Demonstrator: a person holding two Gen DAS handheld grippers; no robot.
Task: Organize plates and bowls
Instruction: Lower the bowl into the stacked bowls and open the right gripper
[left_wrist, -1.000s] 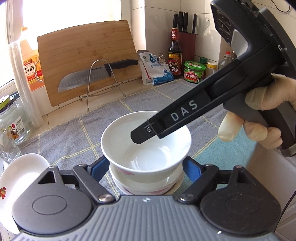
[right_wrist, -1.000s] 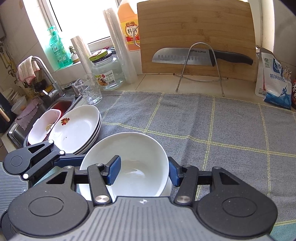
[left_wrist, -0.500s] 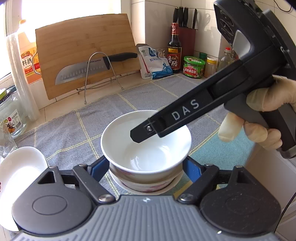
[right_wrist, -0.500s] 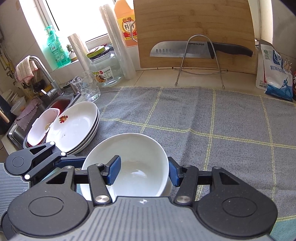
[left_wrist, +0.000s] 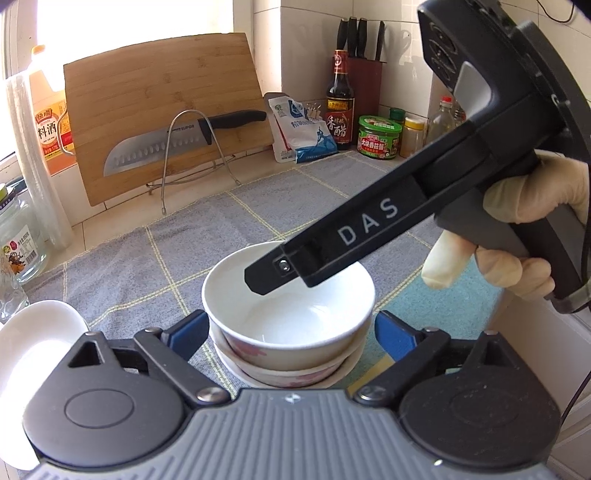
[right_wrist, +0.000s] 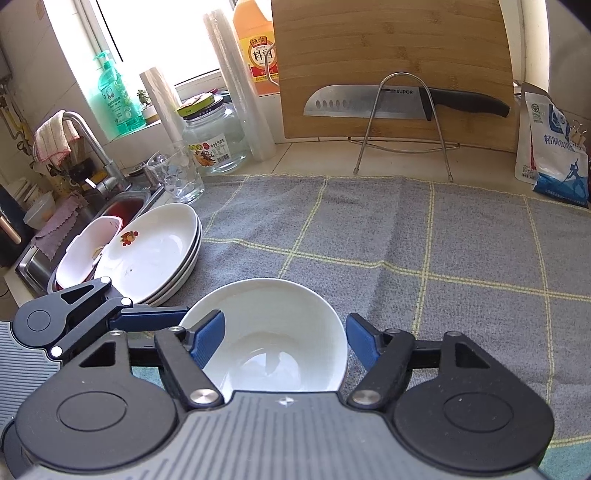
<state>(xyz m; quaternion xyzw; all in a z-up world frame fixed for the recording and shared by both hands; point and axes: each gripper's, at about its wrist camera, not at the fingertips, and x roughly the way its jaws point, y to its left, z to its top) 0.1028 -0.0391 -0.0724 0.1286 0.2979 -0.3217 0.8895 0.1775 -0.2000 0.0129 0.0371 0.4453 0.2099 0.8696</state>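
Bowls sit nested in a small stack on the grey checked towel (left_wrist: 207, 221) in the left wrist view: the top white bowl (left_wrist: 288, 314) rests inside a lower bowl with a pink pattern (left_wrist: 291, 374). The left gripper (left_wrist: 288, 334) straddles the top bowl with its blue pads (left_wrist: 186, 332) standing clear of the bowl wall on both sides; its jaws have just been opening, the bowl between them but not pressed. Above the bowl reaches the right gripper (left_wrist: 258, 277), held by a gloved hand (left_wrist: 517, 236). At the left edge lies a white plate (left_wrist: 33, 354). Further back a bamboo cutting board (left_wrist: 162, 110) leans against the wall with a knife (left_wrist: 177, 138) on a wire rack before it; a vinegar bottle (left_wrist: 340, 107) and a green-lidded jar (left_wrist: 379, 136) stand to the right.

From the right wrist view, the right gripper (right_wrist: 284, 339) hangs over the same white bowl (right_wrist: 273, 332), one blue pad (right_wrist: 208, 338) inside the rim and the other outside it. Its jaws have just been opening and stand apart, with the bowl's rim between them unclamped. To the left a stack of white plates (right_wrist: 159, 254) sits at the towel's edge, beside a sink (right_wrist: 122, 206) holding another dish (right_wrist: 86, 243). A glass jar (right_wrist: 214, 144) and a tumbler (right_wrist: 177, 177) stand behind.
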